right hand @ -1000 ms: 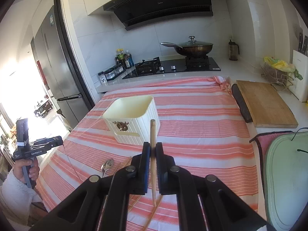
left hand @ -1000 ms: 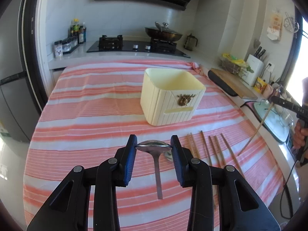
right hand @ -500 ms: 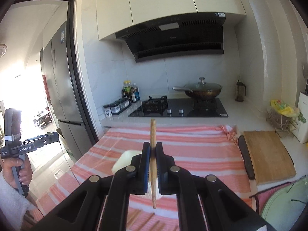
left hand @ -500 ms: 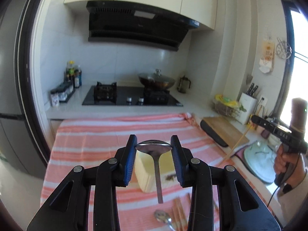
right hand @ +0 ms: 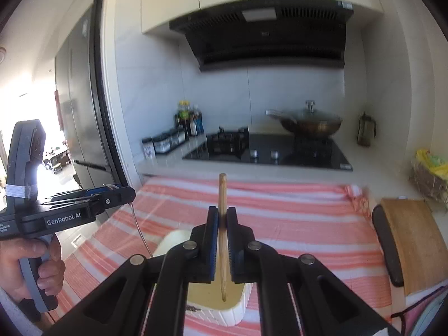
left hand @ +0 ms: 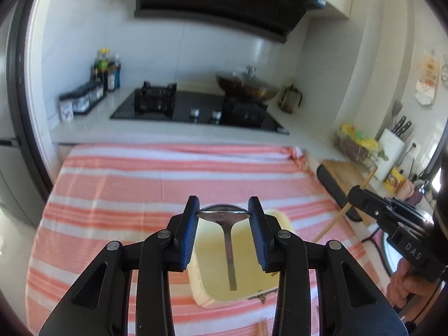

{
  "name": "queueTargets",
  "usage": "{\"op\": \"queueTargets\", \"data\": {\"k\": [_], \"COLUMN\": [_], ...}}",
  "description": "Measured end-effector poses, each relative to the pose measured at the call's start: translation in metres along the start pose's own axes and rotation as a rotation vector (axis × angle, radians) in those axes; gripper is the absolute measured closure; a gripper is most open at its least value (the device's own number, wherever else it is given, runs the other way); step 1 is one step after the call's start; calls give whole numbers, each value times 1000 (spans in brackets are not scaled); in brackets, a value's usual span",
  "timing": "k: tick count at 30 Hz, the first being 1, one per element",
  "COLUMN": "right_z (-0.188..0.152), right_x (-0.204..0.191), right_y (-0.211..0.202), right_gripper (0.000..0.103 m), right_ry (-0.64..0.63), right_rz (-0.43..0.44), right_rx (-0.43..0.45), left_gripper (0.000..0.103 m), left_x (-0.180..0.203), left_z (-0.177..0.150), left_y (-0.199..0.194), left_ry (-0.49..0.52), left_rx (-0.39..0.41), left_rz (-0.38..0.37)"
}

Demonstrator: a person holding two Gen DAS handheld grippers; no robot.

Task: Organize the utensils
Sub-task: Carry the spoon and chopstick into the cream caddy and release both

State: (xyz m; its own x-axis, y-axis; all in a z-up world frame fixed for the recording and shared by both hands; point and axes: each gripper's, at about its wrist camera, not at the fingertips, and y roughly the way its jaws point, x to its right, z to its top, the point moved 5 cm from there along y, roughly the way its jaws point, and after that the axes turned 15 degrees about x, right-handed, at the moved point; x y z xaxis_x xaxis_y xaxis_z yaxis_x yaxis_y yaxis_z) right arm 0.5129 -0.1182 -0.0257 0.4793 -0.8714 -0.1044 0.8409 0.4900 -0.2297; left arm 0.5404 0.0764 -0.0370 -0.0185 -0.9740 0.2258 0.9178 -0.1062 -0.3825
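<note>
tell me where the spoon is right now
In the left wrist view the spoon is clamped by its bowl in the left gripper, handle hanging over the open cream box on the striped cloth.

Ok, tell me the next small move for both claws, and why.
Probably lower both and let go. The left claw grips the spoon by its bowl, handle hanging over the open cream holder. The right claw pinches a chopstick whose lower tip also hangs over the holder. Both look lined up, so releasing should drop them in.
</note>
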Motion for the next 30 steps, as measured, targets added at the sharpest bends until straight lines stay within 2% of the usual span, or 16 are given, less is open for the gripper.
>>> {"op": "queueTargets", "data": {"k": [3,5,10,16,18,20,22,24,26,28,30], "right_z": [-28,-44,-49,-56,-56,-51,-47,-49,-62,-85,-120], "right_x": [11,19,33,46,52,57,59,59,60,64,69], "right_y": [33,49,64,77,73,58,36,5,-31,-67,-101], "right_gripper": [97,97,95,93,86,82,82,82,79,69,69], "right_ry": [56,76,119,133,163,184,179,160,128,91,55], "right_rz": [-4,-19,-41,-85,-96,-86,-71,-45,-33,-52,-92], "right_rx": [-179,-245,-247,-249,-239,-202,-174,-158,-161,-175,-199], "left_gripper": [67,67,67,62,62,60,53,41,33,26,25], "left_x": [-8,-14,-19,-26,-28,-31,-37,-46,-57,-69,-76], "left_z": [-23,-33,-55,-60,-58,-55,-57,-67,-89,-124,-160], "left_y": [26,39,59,64,55,35,9,-19,-49,-75,-93], "left_ry": [1,-7,-4,-69,-83,-66,-24,21,43,26,1], "left_rx": [-104,-141,-188,-175,-164,-139,-120,-124,-142,-183,-219], "left_rz": [26,40,58,47,35,24,28,37,47,55,75]}}
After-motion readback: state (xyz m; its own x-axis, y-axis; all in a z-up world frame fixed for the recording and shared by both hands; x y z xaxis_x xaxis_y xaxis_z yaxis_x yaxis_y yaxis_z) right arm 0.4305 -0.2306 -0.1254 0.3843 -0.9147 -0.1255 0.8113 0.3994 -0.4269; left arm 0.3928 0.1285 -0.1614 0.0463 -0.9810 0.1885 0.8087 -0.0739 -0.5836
